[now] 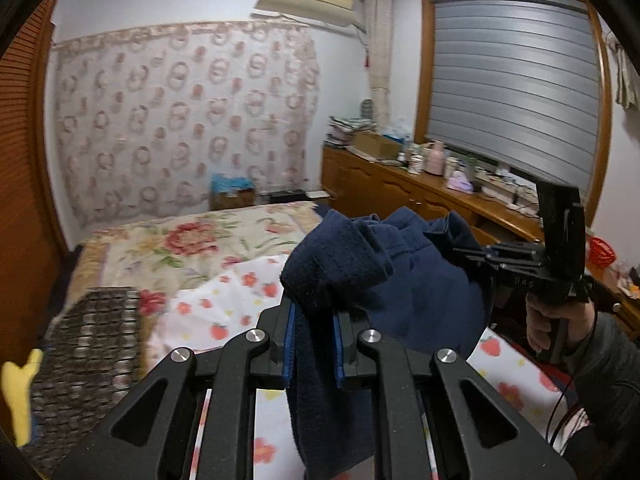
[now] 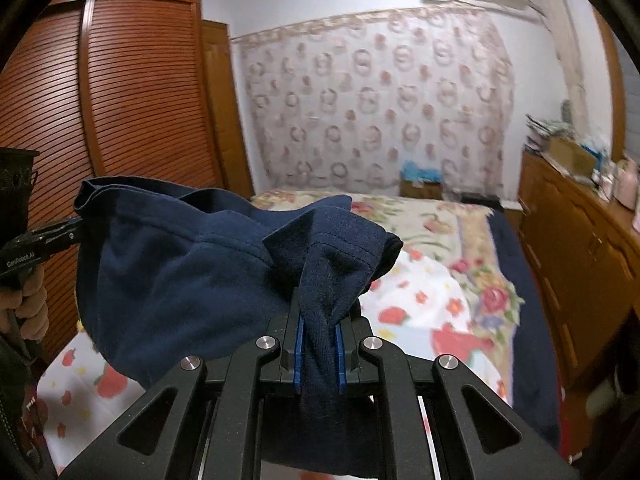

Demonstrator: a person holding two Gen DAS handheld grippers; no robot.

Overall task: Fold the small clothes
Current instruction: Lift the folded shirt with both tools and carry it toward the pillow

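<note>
A navy blue garment (image 1: 408, 280) hangs in the air above the bed, stretched between both grippers. In the left wrist view my left gripper (image 1: 314, 312) is shut on one bunched edge of it, with cloth draping down between the blue pads (image 1: 289, 344). My right gripper (image 1: 464, 254) reaches in from the right, held by a hand (image 1: 560, 328). In the right wrist view the right gripper (image 2: 319, 324) is shut on another fold of the navy garment (image 2: 172, 280). The left gripper (image 2: 78, 224) grips its far left corner.
Below lies a bed with a floral quilt (image 1: 192, 248) and a strawberry-print sheet (image 1: 224, 308). A dark patterned cloth (image 1: 92, 340) and a yellow item (image 1: 20, 392) lie at its left. A cluttered wooden cabinet (image 1: 400, 192) runs along the window side. A slatted wardrobe (image 2: 120, 100) stands opposite.
</note>
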